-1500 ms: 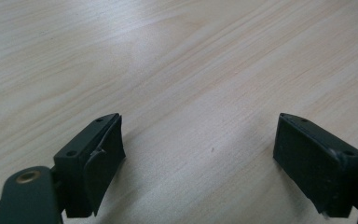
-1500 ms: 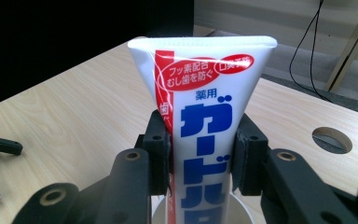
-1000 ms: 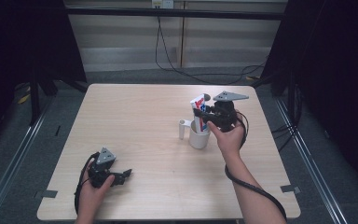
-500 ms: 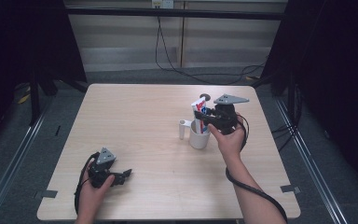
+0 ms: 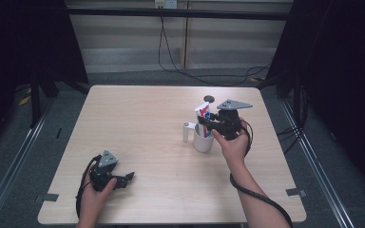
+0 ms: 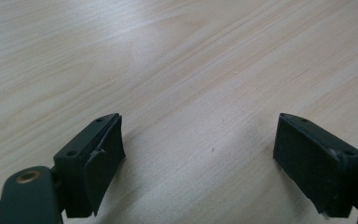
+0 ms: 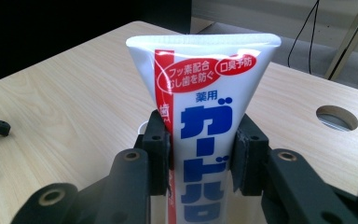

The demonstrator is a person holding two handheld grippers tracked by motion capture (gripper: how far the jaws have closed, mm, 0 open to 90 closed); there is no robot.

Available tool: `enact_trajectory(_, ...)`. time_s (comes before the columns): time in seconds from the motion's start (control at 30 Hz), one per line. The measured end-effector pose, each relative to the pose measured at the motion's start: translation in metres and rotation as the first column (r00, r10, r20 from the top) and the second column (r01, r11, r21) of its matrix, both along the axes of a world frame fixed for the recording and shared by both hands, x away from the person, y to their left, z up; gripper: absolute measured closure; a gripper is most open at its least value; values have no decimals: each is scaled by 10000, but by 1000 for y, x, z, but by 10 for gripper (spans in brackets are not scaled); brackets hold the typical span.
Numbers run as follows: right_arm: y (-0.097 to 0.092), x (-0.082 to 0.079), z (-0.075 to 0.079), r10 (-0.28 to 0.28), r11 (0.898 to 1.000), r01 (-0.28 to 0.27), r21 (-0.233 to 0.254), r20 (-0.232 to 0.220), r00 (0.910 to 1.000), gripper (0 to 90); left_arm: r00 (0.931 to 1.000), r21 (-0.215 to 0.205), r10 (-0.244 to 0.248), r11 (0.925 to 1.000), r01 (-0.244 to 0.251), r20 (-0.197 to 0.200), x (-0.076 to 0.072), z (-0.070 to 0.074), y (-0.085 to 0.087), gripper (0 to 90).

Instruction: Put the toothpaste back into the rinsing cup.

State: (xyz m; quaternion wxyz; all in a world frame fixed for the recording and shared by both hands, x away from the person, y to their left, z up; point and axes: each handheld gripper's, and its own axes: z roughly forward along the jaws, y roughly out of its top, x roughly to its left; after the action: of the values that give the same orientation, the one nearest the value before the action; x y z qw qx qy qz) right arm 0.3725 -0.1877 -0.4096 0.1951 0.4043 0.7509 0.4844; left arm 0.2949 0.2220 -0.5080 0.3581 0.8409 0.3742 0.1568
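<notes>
The toothpaste tube is running off the bottom edge of the right gripper view, its lower end hiding behind the right gripper, whose arms are also being cropped there. In the high view, the mug is hiding the tube's lower part, and the print on the tube is showing too small to read. The left gripper is getting cut off at the bottom corners of the left gripper view.
</notes>
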Motion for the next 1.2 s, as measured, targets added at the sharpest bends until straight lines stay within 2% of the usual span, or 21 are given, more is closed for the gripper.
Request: enact_trajectory(1.2,-3,-10,-21,45,10000,-45,-67,-36,10000,629,10000,1,-10,10000,10,-1,0,0,0,157)
